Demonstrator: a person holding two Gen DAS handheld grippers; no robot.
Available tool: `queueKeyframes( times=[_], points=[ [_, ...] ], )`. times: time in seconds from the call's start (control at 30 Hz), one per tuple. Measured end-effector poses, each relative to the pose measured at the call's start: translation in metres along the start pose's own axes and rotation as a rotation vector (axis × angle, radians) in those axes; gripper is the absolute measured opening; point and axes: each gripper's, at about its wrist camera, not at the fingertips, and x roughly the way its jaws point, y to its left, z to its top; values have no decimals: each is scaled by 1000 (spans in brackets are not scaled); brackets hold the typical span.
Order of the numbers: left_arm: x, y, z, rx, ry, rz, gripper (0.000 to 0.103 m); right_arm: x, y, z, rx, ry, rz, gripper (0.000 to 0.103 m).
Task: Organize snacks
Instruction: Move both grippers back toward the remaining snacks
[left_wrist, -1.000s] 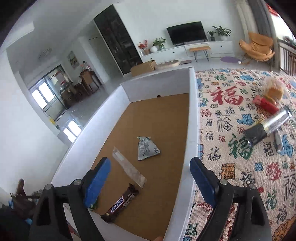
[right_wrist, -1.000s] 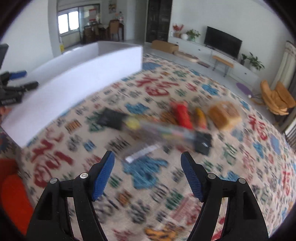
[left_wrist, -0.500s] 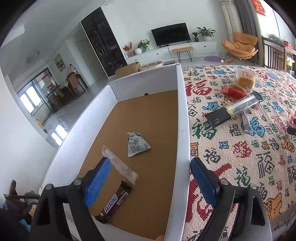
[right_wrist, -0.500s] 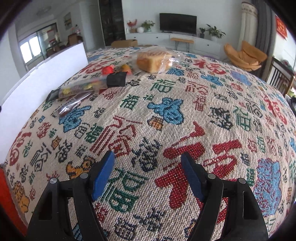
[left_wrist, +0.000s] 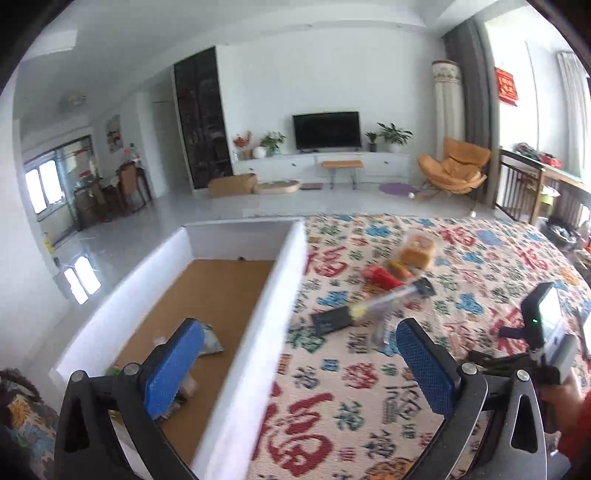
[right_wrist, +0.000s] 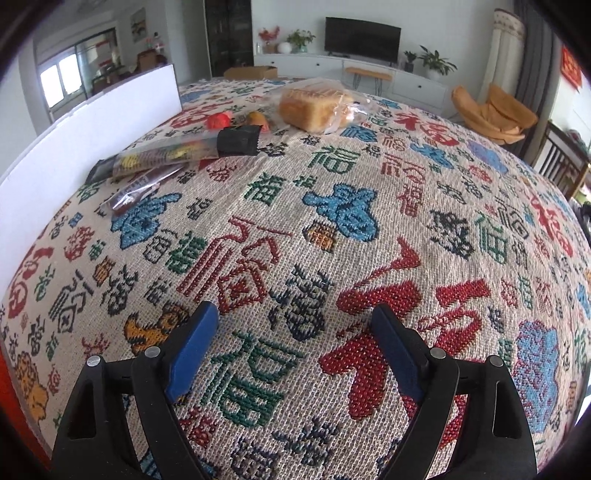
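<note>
My left gripper (left_wrist: 299, 365) hangs over the right wall of the white box (left_wrist: 258, 332), its jaws opening with nothing between them. A grey packet (left_wrist: 212, 341) lies on the box's brown floor, partly behind the left finger. On the patterned cloth lie a long clear packet with black ends (left_wrist: 369, 306), a red packet (left_wrist: 380, 277) and bagged bread (left_wrist: 417, 251). My right gripper (right_wrist: 293, 332) hovers low over bare cloth, its jaws opening and empty. Beyond it lie the long packet (right_wrist: 177, 151), a thin dark stick packet (right_wrist: 136, 188), a red snack (right_wrist: 218, 120) and the bread (right_wrist: 314, 105).
The box wall (right_wrist: 92, 129) borders the cloth (right_wrist: 332, 240) on the left. The right hand's gripper unit (left_wrist: 546, 325) shows at the right edge of the left wrist view. Behind are a living room floor, a TV unit and an orange chair (left_wrist: 454, 170).
The left gripper has risen and swung right from over the box interior to its right wall, jaws wider. The right gripper swung over the cloth, then stayed still, jaws wider.
</note>
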Motion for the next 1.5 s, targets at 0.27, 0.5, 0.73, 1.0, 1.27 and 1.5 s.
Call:
queueKeyframes(
  times=[0.27,0.5,0.73,1.0,1.27,1.5],
  points=[
    [123,-66,-52,2,358,-94,103,1,-1,1,1,1,0,88],
    [169,-74,-76,-23,435,-39,103,1,-1,1,1,2,0,88],
    [157,-66,-92,-65,368,-47,103,1,-1,1,1,2,0,88],
    [154,-67,-94,-62,362,-57,103,2,-1,1,6,6,-3,91],
    [158,-64,-93,-61,358,-69,103,12,-4,50,-13,53,48,91],
    [158,-64,-93,-62,357,-72,103,51,-7,160,94,-18,56,89]
  ],
)
